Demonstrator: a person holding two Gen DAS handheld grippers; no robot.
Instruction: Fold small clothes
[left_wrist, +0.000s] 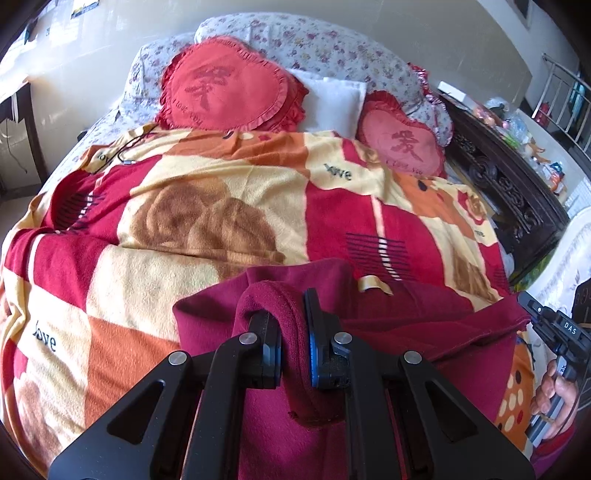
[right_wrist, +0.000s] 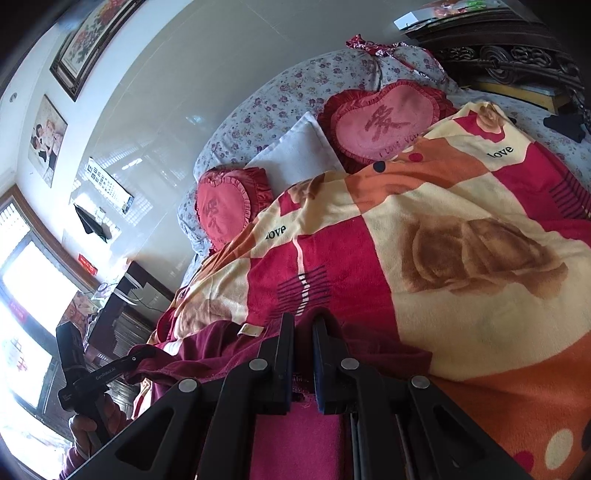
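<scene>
My maroon garment (left_wrist: 388, 314) lies at the near edge of the blanket (left_wrist: 207, 221), lifted at both ends. My left gripper (left_wrist: 293, 325) pinches a thick fold of it; my right gripper (right_wrist: 303, 354) is clamped on its edge. Heart pillows (left_wrist: 225, 85) sit beyond.

Patterned blanket (left_wrist: 229, 206), heart pillows (left_wrist: 229, 83)

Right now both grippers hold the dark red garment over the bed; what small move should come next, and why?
Probably carry both grips forward together and lay the held edge flat. The left gripper is shut on a bunched fold of the dark red knit garment, and the right gripper pinches another part, so the cloth hangs gathered above the patterned fleece blanket, not yet folded.
</scene>
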